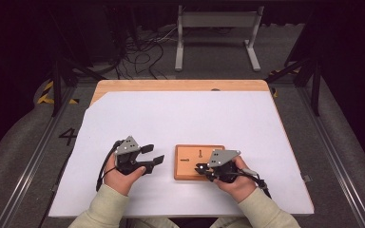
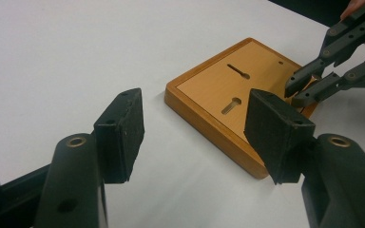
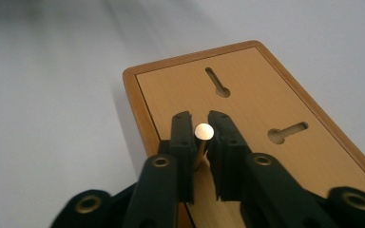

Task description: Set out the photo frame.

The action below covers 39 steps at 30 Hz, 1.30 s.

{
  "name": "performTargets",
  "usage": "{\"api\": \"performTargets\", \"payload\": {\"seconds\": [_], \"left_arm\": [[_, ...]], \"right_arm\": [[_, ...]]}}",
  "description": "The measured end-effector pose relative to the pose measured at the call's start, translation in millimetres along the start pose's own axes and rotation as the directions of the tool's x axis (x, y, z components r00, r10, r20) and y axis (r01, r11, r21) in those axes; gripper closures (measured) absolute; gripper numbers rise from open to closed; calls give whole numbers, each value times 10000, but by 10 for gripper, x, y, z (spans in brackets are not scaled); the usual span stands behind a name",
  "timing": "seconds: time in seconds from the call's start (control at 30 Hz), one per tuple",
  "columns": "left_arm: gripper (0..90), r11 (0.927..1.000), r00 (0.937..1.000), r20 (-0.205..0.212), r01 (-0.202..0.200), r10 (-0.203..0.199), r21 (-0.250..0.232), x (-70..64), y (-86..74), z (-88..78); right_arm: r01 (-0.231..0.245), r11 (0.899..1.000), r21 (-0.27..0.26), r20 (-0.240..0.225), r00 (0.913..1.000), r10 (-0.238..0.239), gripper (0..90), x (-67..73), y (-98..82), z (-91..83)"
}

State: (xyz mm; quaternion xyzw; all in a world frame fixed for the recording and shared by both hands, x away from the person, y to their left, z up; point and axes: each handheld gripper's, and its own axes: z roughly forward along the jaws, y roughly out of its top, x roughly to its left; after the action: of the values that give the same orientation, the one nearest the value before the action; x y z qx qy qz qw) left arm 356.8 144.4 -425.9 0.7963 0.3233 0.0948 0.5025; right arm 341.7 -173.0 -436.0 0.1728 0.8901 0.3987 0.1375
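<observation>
A wooden board (image 1: 188, 167) lies flat on the white sheet (image 1: 185, 118) covering the table, near the person's edge and a little right of the middle. Its top carries two keyhole-shaped slots (image 3: 217, 81), one running crosswise to the other. The right gripper (image 1: 200, 169) hangs over the board's near right part, tilted down, its jaws drawn close on either side of a small metal pin (image 3: 203, 131). In the right gripper view the pin's round bright head shows between the pads (image 3: 183, 137), its thin shaft running down toward the wood; the pads seem to pinch it, though a sliver of gap on one side makes that hard to swear to. The left gripper (image 1: 152, 155) rests on the sheet just left of the board, apart from it, jaws standing open with nothing between them.
</observation>
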Motion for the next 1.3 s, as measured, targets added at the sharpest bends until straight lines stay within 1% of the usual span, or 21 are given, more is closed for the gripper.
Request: {"api": "performTargets", "payload": {"seconds": [0.07, 0.13, 0.27, 0.4, 0.47, 0.53, 0.67, 0.7, 0.73, 0.77, 0.8, 0.87, 0.9, 0.93, 0.97, 1.03, 1.07, 1.1, 1.17, 1.23, 1.3], "left_arm": [[388, 10000, 10000, 5, 5, -5, 8, 2, -1, 0], [388, 10000, 10000, 8, -8, 8, 40, 7, -2, 3], [388, 10000, 10000, 10, -48, 48, 43, 3, 0, 10], [388, 10000, 10000, 68, 20, -20, 47, -3, 2, 19], [388, 10000, 10000, 37, -87, 87, 46, 3, 7, 27], [388, 9999, 10000, 49, -77, 76, 110, -1, 11, 33], [386, 9999, 9999, 117, -82, 81, 149, -16, 23, 66], [382, 9999, 9999, 117, -82, 81, 149, -16, 23, 66], [382, 9998, 9998, 182, -110, 107, 144, -18, 32, 87], [377, 9998, 9998, 177, -99, 97, 157, -19, 35, 99], [371, 9998, 9997, 240, -48, 44, 184, -23, 38, 116], [343, 9996, 9997, 246, -84, 77, 287, -16, 45, 147], [325, 9996, 9995, 331, -20, 10, 296, -16, 45, 164], [307, 9996, 9995, 331, -20, 10, 296, -16, 45, 164], [307, 9994, 9996, 267, -12, 3, 337, -14, 49, 180], [259, 9990, 9996, 268, 107, -119, 435, -10, 56, 211], [238, 9989, 9996, 288, 45, -59, 459, 2, 61, 227], [222, 9987, 9996, 234, 126, -138, 503, 1, 63, 236], [203, 9983, 9996, 219, 152, -165, 569, 7, 72, 255], [186, 9980, 9994, 184, 286, -296, 561, 4, 78, 269], [175, 9984, 9992, 256, 288, -301, 483, 8, 90, 284]], "right_arm": [[97, 10000, 9, -13, 10000, -97, 834, 1, 2, 3], [314, 9995, 42, 14, 9995, -314, 835, 13, 7, 4], [625, 9980, 89, 140, 9979, -627, 835, 29, 9, 2], [933, 9956, 38, 264, 9953, -933, 834, 52, 1, 2], [1150, 9933, 51, 294, 9929, -1151, 837, 69, 0, -5], [1468, 9891, 117, 422, 9882, -1472, 839, 106, 3, -13], [1861, 9824, 162, 603, 9806, -1867, 841, 154, 0, -25], [1861, 9824, 162, 603, 9806, -1867, 841, 154, 0, -25], [1985, 9799, 177, 662, 9777, -1992, 841, 168, -1, -28], [2199, 9753, 217, 778, 9722, -2209, 841, 194, -1, -33], [2309, 9727, 233, 842, 9691, -2320, 841, 208, -3, -34], [2518, 9675, 239, 938, 9629, -2529, 841, 230, -12, -39], [2583, 9658, 217, 1000, 9606, -2592, 841, 242, -17, -40], [2583, 9658, 217, 1000, 9606, -2592, 841, 242, -17, -40], [2671, 9634, 219, 1039, 9578, -2679, 842, 253, -22, -43], [2922, 9560, 273, 1194, 9485, -2934, 842, 285, -27, -47], [2983, 9540, 299, 1257, 9457, -2997, 842, 300, -30, -50], [3109, 9499, 319, 1320, 9408, -3123, 842, 314, -32, -51], [3209, 9464, 378, 1444, 9353, -3229, 842, 341, -38, -54], [3343, 9415, 428, 1532, 9290, -3368, 842, 361, -38, -54], [3449, 9376, 449, 1640, 9232, -3475, 843, 384, -45, -55]]}}
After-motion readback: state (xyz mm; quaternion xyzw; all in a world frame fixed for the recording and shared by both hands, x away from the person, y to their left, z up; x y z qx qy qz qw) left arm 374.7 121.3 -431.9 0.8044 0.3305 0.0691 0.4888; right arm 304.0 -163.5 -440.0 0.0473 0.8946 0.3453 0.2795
